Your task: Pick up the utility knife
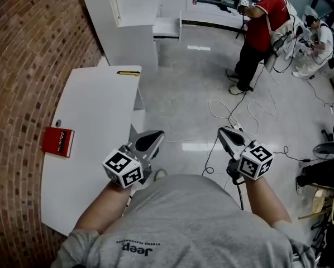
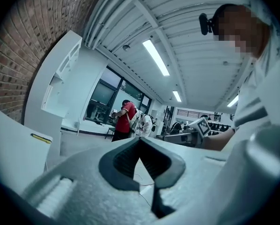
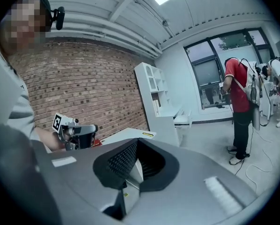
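Both grippers closed and empty
The left gripper (image 1: 150, 140) and right gripper (image 1: 228, 138) hover beside the white table (image 1: 94, 116), jaws together on nothing. The utility knife (image 1: 128, 72) lies at the table's far edge, well apart from both and from a red book (image 1: 58, 142).

Seemingly yellow utility knife (image 1: 128, 72), table (image 1: 94, 127) edge

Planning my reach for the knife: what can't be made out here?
- utility knife: too small in every view to tell whether the blade is out.
- red box: head view, print too small to read.
- table: head view, near right corner hidden by the person's arm.
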